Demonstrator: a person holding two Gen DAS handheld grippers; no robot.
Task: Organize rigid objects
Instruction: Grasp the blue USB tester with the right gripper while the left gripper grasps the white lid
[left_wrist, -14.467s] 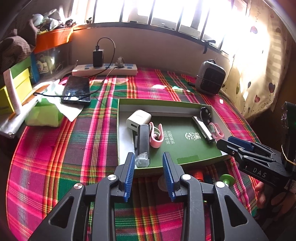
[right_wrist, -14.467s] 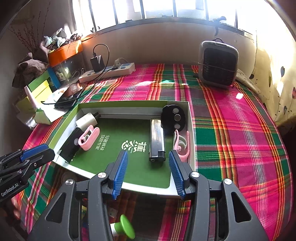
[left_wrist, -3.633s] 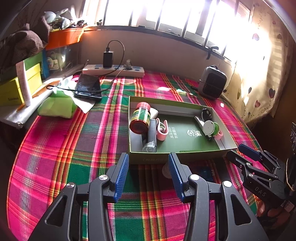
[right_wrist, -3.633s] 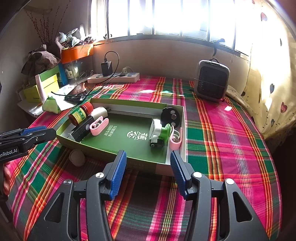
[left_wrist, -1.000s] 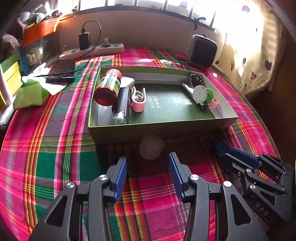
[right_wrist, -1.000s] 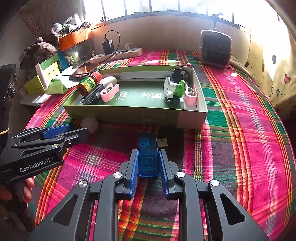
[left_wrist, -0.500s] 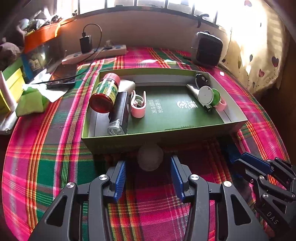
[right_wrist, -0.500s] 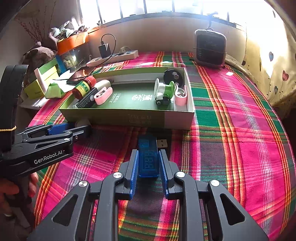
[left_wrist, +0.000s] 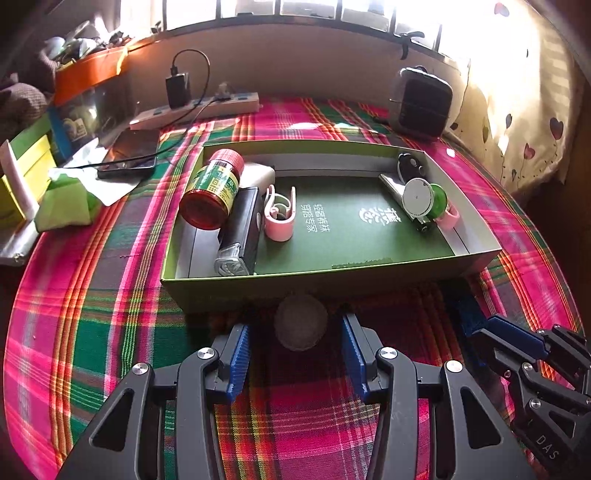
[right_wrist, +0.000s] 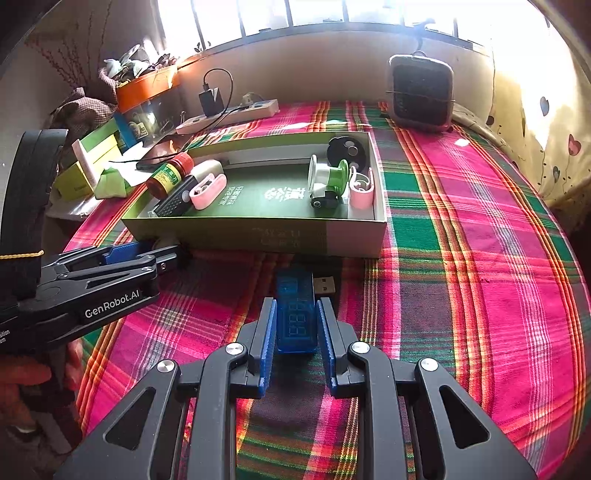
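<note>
A blue USB meter (right_wrist: 296, 318) is being clamped by the right tool (right_wrist: 296, 334); a pale round ball (left_wrist: 301, 322) is being straddled, untouched, by the open left tool (left_wrist: 294, 354), beside the green box (left_wrist: 332, 284)

**Sunlit window nook with a plaid-covered surface**

A barred window (left_wrist: 332, 11) runs along the back, letting in strong daylight that washes out the upper right. Below it stands a plain beige wall (left_wrist: 295, 66). A cream curtain (right_wrist: 546, 122) printed with small hearts hangs at the right. The surface is spread with a pink, green and red plaid cloth (left_wrist: 92, 295). At the left edge, boxes and an orange bin (right_wrist: 147, 88) pile up against the wall in shadow.
</note>
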